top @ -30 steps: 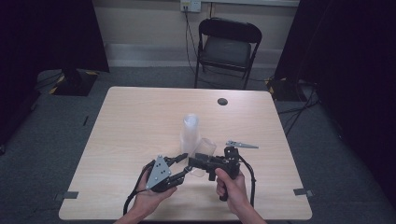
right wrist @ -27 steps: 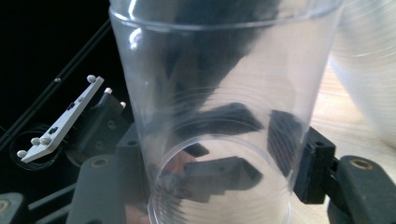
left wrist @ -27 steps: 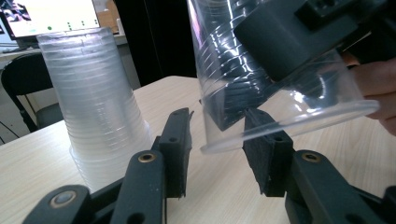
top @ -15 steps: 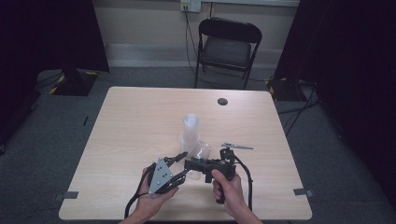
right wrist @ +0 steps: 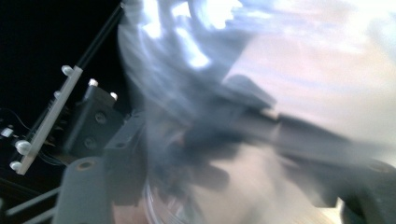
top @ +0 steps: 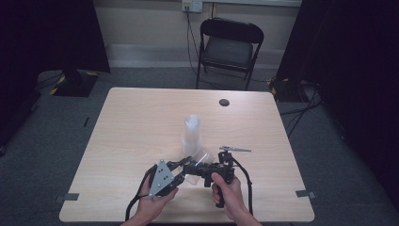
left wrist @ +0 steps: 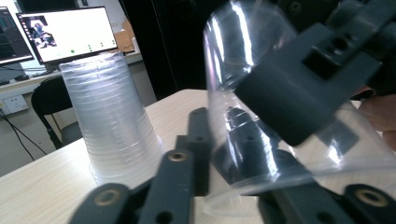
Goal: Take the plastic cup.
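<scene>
A single clear cup (top: pixel 200 162) lay tilted between both grippers, just in front of the cup stack (top: pixel 191 134). The right gripper (top: pixel 194 169) held its wall. Whether the left gripper (top: pixel 181 170) gripped it, I could not tell.

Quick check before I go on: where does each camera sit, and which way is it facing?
High view: above the person's side, looking forward and down at the table; both hands show.
Left gripper view: rides the left hand-held gripper, facing the cup stack.
Right gripper view: blurred, against the clear cup.
All share that cup.
</scene>
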A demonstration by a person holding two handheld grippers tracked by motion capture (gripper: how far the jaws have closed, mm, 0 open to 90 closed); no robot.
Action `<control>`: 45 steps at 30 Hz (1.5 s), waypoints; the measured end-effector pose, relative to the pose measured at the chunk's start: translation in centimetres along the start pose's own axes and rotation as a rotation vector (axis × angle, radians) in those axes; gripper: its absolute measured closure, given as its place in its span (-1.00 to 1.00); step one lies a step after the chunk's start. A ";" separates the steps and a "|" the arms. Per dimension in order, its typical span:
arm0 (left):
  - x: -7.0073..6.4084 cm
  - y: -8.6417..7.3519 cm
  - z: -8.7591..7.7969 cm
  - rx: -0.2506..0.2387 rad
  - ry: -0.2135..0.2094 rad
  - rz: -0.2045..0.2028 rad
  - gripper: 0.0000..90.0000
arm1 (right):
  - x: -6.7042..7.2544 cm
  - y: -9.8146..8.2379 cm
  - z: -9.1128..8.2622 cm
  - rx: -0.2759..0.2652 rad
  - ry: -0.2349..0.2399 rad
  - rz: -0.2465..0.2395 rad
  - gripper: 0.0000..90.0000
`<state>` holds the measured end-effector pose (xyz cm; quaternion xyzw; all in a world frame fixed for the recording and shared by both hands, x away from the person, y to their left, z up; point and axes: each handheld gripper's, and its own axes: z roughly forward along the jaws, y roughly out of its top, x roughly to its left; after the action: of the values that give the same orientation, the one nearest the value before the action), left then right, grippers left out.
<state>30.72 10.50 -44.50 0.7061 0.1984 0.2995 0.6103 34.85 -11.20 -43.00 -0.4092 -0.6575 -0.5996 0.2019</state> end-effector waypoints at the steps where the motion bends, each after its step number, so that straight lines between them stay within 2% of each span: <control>1: 0.1 0.0 0.0 0.002 0.002 -0.007 0.85 | 0.0 0.0 0.0 0.003 -0.008 -0.009 -0.46; 6: 0.1 -0.1 -0.1 -0.002 -0.009 -0.038 0.91 | -0.1 0.0 0.0 -0.006 -0.030 -0.013 -0.63; 11: 0.4 -0.1 -0.1 -0.004 -0.005 -0.058 0.93 | -0.1 0.1 -0.3 -0.017 -0.037 -0.012 -0.71; 20: 1.5 -0.3 -0.4 -0.012 0.010 -0.092 0.93 | 0.1 0.4 -0.9 -0.036 -0.065 -0.063 -0.71; 29: 2.5 -0.3 -0.9 0.013 0.000 -0.184 0.94 | 0.2 0.5 -1.2 -0.030 -0.088 -0.105 -0.70; 34: 3.4 -0.3 -1.3 0.018 0.000 -0.220 0.96 | 0.2 0.6 -1.4 -0.031 -0.109 -0.129 -0.67; 35: 3.6 -0.3 -1.4 0.024 -0.002 -0.228 0.96 | 0.2 0.6 -1.5 -0.034 -0.118 -0.138 -0.65; 37: 3.9 -0.4 -1.5 0.037 -0.010 -0.269 0.97 | 0.1 0.6 -1.6 -0.034 -0.138 -0.150 -0.60; 45: 4.6 -0.4 -1.6 0.083 -0.041 -0.309 0.96 | -0.1 0.8 -2.2 -0.049 -0.200 -0.208 -0.51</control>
<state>33.11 14.79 -43.94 0.6976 0.3045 0.1791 0.6233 35.01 -13.38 -42.17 -0.4014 -0.6983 -0.5894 0.0622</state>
